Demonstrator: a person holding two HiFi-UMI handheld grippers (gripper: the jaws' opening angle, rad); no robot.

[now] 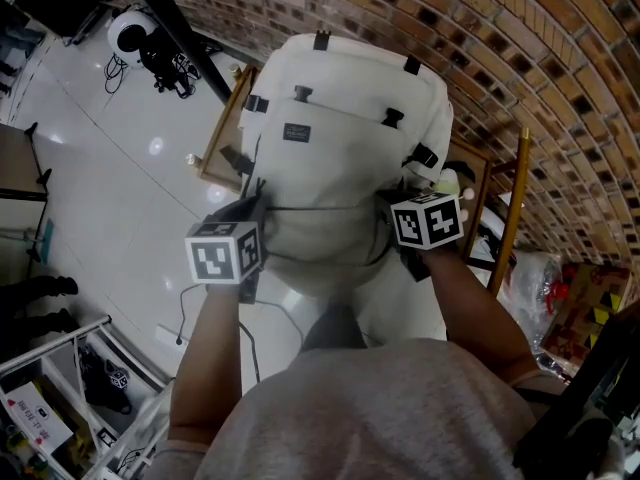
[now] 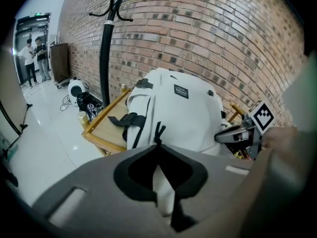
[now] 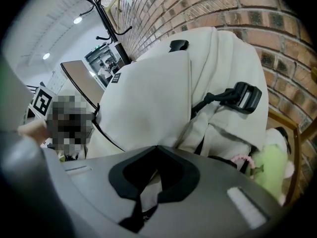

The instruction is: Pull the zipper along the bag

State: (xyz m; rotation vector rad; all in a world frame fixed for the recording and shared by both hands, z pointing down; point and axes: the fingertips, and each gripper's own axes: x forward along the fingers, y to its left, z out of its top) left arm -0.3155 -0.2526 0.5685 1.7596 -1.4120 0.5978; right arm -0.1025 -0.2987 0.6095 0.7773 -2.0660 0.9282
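Observation:
A white backpack (image 1: 345, 138) stands upright on a wooden stand against a brick wall. A dark zipper line (image 1: 325, 209) runs across its front between my two grippers. My left gripper (image 1: 256, 204) sits at the zipper's left end. In the left gripper view, its jaws (image 2: 158, 144) are shut on the black zipper pull (image 2: 159, 132), whose cord sticks up past the tips. My right gripper (image 1: 390, 206) is at the bag's right side. Its closed tips (image 3: 157, 148) pinch white bag fabric (image 3: 148, 98) and a black strap.
The wooden stand (image 2: 106, 128) holds the bag, with a black coat rack (image 2: 105, 48) beside it. A pale green soft object (image 3: 270, 170) lies right of the bag. A wooden frame (image 1: 512, 208) leans at the right. A white device (image 1: 130, 32) and cables lie on the floor.

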